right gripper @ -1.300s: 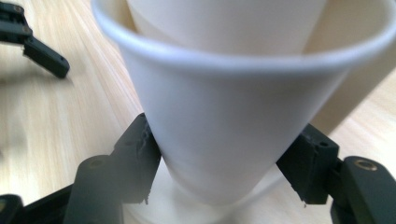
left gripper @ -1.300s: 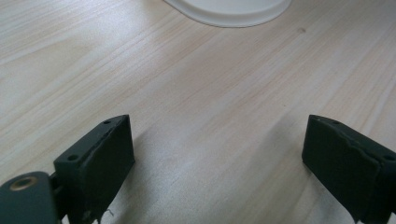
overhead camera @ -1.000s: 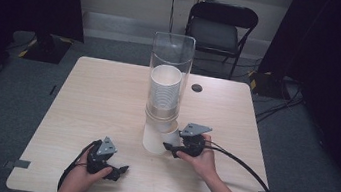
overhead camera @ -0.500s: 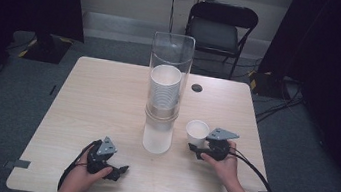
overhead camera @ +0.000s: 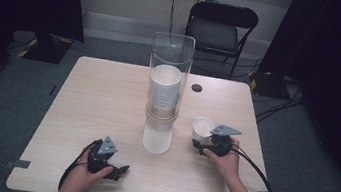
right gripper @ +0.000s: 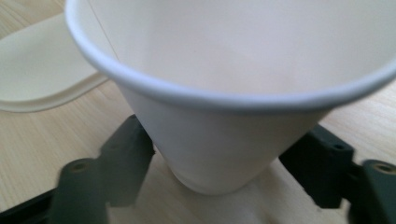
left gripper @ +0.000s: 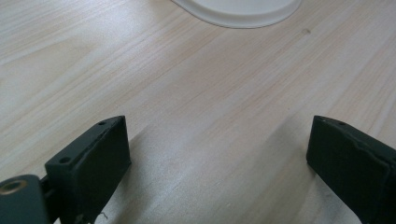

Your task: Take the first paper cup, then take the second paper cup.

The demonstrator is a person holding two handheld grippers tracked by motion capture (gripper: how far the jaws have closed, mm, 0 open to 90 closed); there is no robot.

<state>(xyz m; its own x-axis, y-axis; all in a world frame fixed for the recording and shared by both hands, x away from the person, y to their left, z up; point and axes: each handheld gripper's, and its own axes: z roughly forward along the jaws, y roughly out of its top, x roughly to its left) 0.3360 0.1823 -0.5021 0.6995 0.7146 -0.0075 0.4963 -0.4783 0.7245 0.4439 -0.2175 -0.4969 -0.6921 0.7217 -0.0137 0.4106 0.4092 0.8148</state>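
Observation:
A tall clear tube [overhead camera: 171, 56] holds a stack of white paper cups [overhead camera: 163, 92] above a white base [overhead camera: 157, 137] at the table's middle. One white paper cup [overhead camera: 203, 128] stands upright on the table to the right of the base. My right gripper [overhead camera: 200, 141] sits low around this cup [right gripper: 210, 116]. Its jaws have just been opening and now stand at either side of the cup's foot, open. My left gripper [overhead camera: 120, 171] rests near the front left edge, open, with bare wood between its jaws [left gripper: 217, 154]. The base's rim [left gripper: 238, 9] lies ahead of it.
A small black round disc [overhead camera: 196, 87] lies on the table [overhead camera: 98, 96] behind the cup. A black folding chair [overhead camera: 220, 30] stands beyond the far edge. The right gripper's cable [overhead camera: 260, 177] loops over the front right corner.
The right gripper carried the cup from the dispenser's base out to the right and set it down, then its jaws spread. The left gripper stayed put.

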